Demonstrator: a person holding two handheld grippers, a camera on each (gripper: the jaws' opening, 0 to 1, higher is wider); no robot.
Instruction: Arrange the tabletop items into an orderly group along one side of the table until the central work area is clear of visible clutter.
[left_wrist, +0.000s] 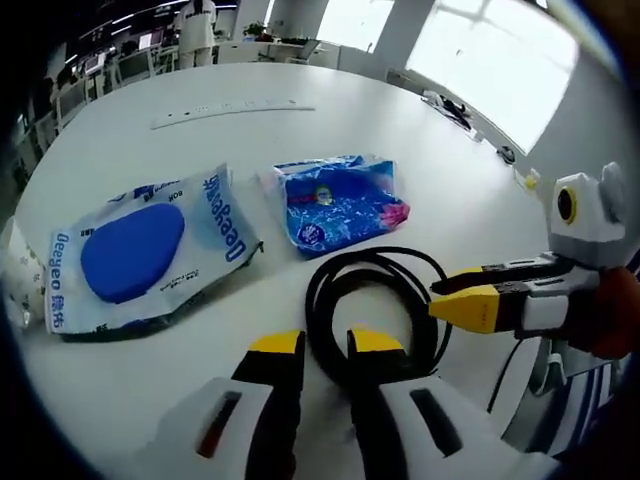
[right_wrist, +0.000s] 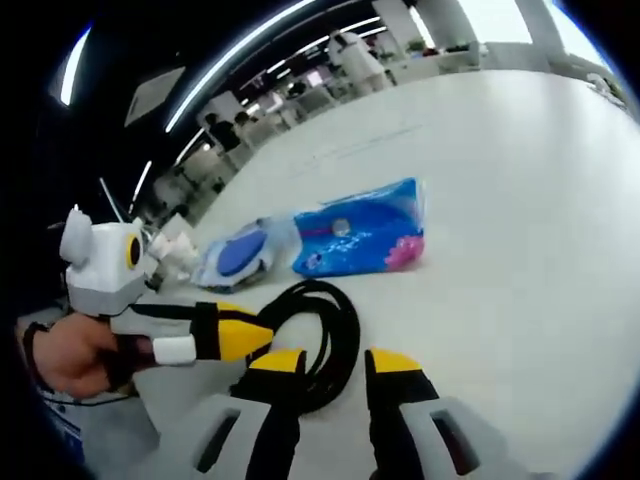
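A black cable, wound into a loose coil, lies on the white round table just ahead of both hand-held grippers. The left hand-held gripper has its yellow-tipped jaws apart at the coil's near edge; the right hand-held gripper also stands apart. Behind the coil lie a crinkled blue packet and a white pouch with a blue oval.

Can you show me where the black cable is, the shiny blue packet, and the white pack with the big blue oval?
Coiled black cable (left_wrist: 322, 300), left gripper view, left side of its loop.
Shiny blue plastic packet (left_wrist: 340, 205), left gripper view, middle of its crinkled front.
White plastic pack with the blue oval (left_wrist: 133, 252), left gripper view, on the oval.
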